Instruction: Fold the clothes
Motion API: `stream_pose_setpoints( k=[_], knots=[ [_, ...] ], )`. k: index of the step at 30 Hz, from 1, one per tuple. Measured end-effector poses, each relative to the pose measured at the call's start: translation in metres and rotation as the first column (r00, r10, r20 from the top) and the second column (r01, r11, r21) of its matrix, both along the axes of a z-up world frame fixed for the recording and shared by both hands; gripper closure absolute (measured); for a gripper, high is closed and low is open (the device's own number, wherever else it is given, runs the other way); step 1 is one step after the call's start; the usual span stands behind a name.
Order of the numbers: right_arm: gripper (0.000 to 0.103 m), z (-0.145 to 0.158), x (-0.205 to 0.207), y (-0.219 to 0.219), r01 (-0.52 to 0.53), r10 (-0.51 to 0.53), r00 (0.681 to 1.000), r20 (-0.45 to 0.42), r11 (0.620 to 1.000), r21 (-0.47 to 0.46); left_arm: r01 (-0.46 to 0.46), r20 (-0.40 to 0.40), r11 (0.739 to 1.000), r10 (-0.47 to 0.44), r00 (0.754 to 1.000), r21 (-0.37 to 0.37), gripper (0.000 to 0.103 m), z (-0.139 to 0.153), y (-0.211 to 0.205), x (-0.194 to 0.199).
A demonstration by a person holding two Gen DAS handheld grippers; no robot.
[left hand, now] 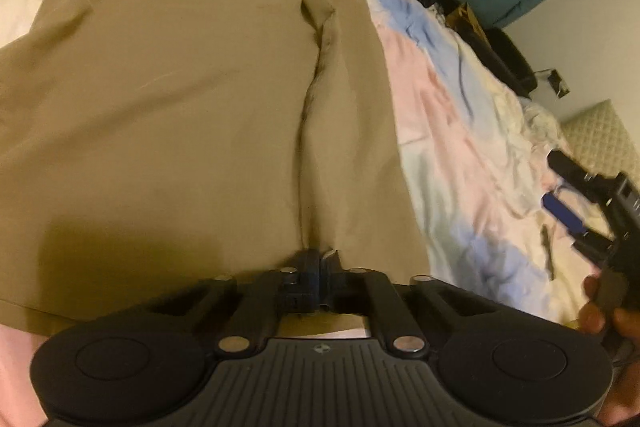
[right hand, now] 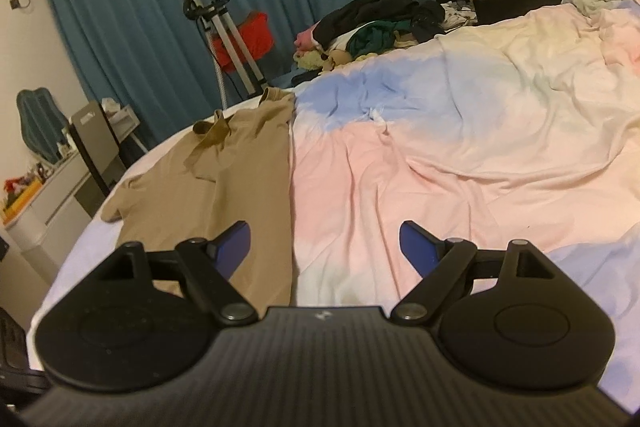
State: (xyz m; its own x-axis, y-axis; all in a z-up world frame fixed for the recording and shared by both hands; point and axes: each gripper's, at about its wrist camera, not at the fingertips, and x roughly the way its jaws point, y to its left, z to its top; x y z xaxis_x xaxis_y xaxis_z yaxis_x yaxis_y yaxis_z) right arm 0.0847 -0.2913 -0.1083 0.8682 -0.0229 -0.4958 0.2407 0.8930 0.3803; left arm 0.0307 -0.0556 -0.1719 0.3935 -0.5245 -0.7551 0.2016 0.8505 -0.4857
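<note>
The tan shirt (left hand: 168,99) lies spread flat on the bed (right hand: 460,131), and the left gripper (left hand: 316,263) has its jaws together, clamped on the shirt's hem at 6 o'clock of the left wrist view. The right gripper (right hand: 324,247) hangs over the pastel quilt with its jaws wide apart and nothing between them; the shirt is at its 10 o'clock.

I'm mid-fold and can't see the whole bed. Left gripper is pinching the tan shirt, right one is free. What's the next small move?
Probably carry the left gripper, shut on the tan shirt, further across the shirt's body. The pinched edge is only partly folded over, and the right gripper hangs open over the bedspread, holding nothing.
</note>
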Motion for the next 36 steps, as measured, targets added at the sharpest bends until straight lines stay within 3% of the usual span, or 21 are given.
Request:
stream_pose_setpoints(
  k=[6, 8, 10, 13, 18, 24, 28, 31, 33, 36],
  knots=[
    [0.02, 0.001, 0.001, 0.008, -0.018, 0.018, 1.0, -0.001, 1.0, -0.023, -0.041, 0.073, 0.992, 0.033, 0.997, 0.119, 0.097, 0.007, 0.004, -0.023],
    [0.02, 0.001, 0.001, 0.011, -0.016, 0.016, 1.0, 0.004, 0.999, -0.036, -0.049, 0.12, 0.986, 0.03, 0.992, 0.157, 0.083, 0.019, 0.002, -0.025],
    [0.02, 0.001, 0.001, 0.013, -0.014, 0.015, 1.0, 0.008, 0.999, -0.049, -0.061, 0.182, 0.981, 0.026, 0.983, 0.184, 0.045, 0.033, 0.0, -0.027],
    [0.02, 0.004, -0.001, 0.018, -0.009, 0.011, 0.999, 0.038, 0.998, -0.069, -0.069, 0.271, 0.972, 0.006, 0.963, 0.226, 0.023, 0.058, -0.007, -0.026],
    [0.02, 0.01, 0.014, 0.034, -0.018, 0.023, 0.999, 0.04, 0.992, -0.127, -0.089, 0.373, 0.946, -0.035, 0.927, 0.311, 0.012, 0.096, -0.02, -0.006],
    [0.02, 0.022, 0.08, 0.072, -0.216, 0.216, 0.976, -0.022, 0.951, -0.221, -0.101, 0.381, 0.97, 0.009, 0.924, 0.222, 0.009, 0.115, 0.027, 0.021],
    [0.021, 0.023, 0.165, 0.11, -0.378, 0.362, 0.926, -0.108, 0.892, -0.25, -0.151, 0.418, 0.972, 0.063, 0.906, 0.18, 0.009, 0.125, 0.069, 0.04],
    [0.021, 0.013, 0.236, 0.156, -0.479, 0.436, 0.878, -0.2, 0.818, -0.32, -0.212, 0.445, 0.965, 0.124, 0.887, 0.154, 0.005, 0.117, 0.101, 0.055],
    [0.021, -0.003, 0.281, 0.191, -0.557, 0.489, 0.829, -0.27, 0.758, -0.338, -0.241, 0.424, 0.96, 0.161, 0.891, 0.143, 0.005, 0.101, 0.118, 0.065],
    [0.021, -0.022, 0.328, 0.242, -0.614, 0.565, 0.789, -0.241, 0.712, -0.34, -0.279, 0.397, 0.952, 0.208, 0.894, 0.129, 0.006, 0.08, 0.14, 0.076]
  ],
)
